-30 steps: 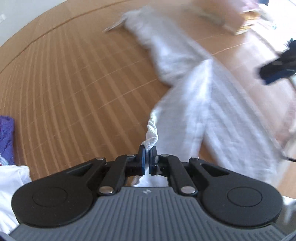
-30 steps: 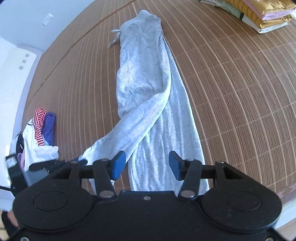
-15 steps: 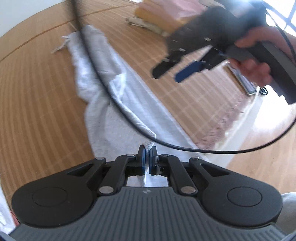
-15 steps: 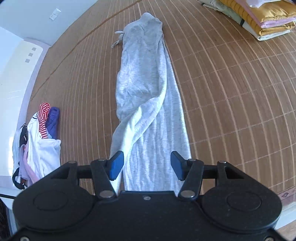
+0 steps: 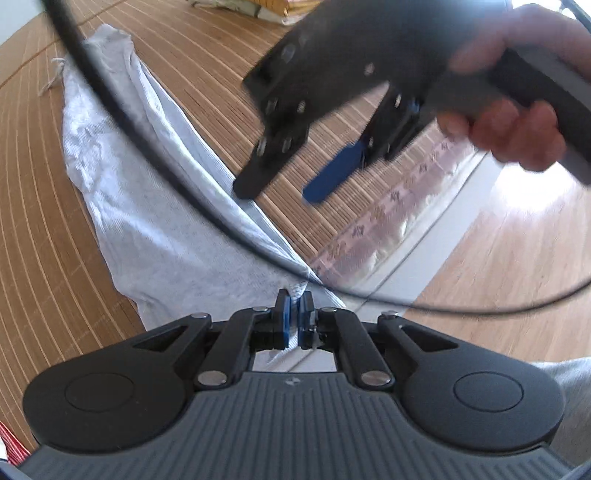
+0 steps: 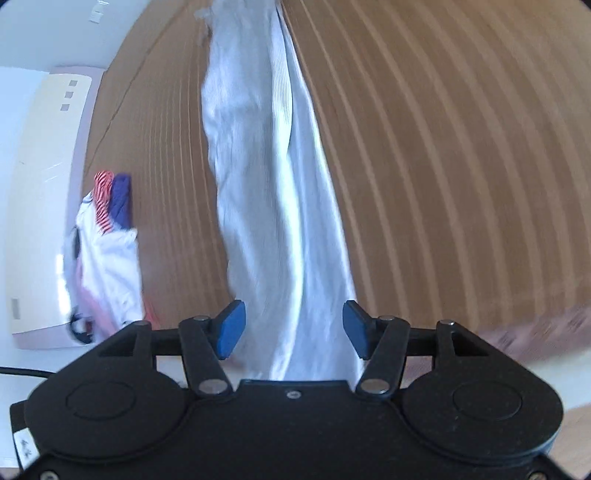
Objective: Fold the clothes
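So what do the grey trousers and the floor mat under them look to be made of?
Grey trousers: soft ribbed knit, probably cotton jersey, matte; fine vertical ribs and limp wrinkles show. Floor mat: woven bamboo or rush, slightly glossy; narrow parallel slats with stitched lines and a patterned fabric border.

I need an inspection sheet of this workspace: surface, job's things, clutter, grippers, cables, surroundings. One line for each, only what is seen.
Surface: woven bamboo mat, with a patterned border on its near edge.
Job's things: grey trousers lying lengthwise on the mat, drawstring at the far end.
Clutter: clothes pile left of the trousers; folded stack at the far edge.
Grippers: left gripper shut on the trousers' near end; right gripper open above the trousers, empty.
Cables: black cable hanging across the left view.
Surroundings: wooden floor beyond the mat; white wall.
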The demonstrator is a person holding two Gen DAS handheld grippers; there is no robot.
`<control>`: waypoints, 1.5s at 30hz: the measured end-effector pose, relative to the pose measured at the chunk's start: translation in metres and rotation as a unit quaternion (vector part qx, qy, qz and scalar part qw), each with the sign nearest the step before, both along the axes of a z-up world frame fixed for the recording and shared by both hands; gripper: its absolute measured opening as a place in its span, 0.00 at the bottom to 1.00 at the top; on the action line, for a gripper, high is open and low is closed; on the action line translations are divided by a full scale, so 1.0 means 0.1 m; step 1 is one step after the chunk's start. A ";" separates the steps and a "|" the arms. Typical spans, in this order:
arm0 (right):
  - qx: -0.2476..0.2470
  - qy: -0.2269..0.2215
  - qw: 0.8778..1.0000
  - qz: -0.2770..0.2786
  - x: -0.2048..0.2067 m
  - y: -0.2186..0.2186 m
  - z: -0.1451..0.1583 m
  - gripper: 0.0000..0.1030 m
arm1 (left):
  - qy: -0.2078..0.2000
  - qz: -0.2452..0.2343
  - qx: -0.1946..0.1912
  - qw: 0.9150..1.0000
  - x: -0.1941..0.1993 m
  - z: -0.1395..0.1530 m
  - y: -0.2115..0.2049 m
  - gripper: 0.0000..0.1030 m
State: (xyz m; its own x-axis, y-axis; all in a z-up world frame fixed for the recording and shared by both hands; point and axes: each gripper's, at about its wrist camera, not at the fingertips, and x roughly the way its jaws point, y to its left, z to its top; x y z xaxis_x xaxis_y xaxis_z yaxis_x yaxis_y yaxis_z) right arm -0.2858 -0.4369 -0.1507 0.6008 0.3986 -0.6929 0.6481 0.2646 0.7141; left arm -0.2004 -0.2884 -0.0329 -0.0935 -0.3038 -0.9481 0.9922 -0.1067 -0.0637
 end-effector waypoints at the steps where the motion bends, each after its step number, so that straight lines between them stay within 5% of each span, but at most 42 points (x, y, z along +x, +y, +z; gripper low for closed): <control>1: 0.010 0.001 1.000 0.002 0.00 0.06 -0.05 0.58 | 0.000 -0.001 0.001 1.000 0.00 -0.02 0.01 0.05; 7: 0.028 0.018 0.999 -0.017 -0.01 0.31 -0.24 0.45 | 0.009 -0.004 0.008 1.000 -0.02 -0.09 0.01 0.05; 14: 0.031 0.036 0.998 -0.031 -0.04 0.37 -0.33 0.45 | 0.124 0.057 0.049 0.990 0.15 -0.15 0.16 0.24; 17: 0.023 0.042 0.998 -0.032 -0.04 0.42 -0.34 0.45 | 0.104 0.080 0.050 0.990 0.34 -0.14 0.37 0.25; 21: -0.029 0.055 0.998 -0.004 0.04 0.53 -0.28 0.45 | 0.079 0.175 0.053 0.980 0.88 -0.18 0.57 0.26; 25: -0.108 0.064 0.991 0.052 0.18 0.74 -0.17 0.43 | 0.026 0.211 0.054 0.976 1.31 -0.34 0.56 0.26; 30: -0.179 0.084 0.976 0.097 0.27 0.95 -0.06 0.43 | 0.034 0.156 0.059 0.985 1.35 -0.59 0.38 0.26; 41: -0.170 0.115 0.974 0.098 0.25 1.06 -0.12 0.41 | 0.034 0.112 0.070 0.991 1.21 -0.72 0.31 0.19; 45: -0.180 0.131 0.969 0.111 0.28 1.10 -0.15 0.21 | 0.036 0.120 0.075 0.989 1.22 -0.70 0.29 0.09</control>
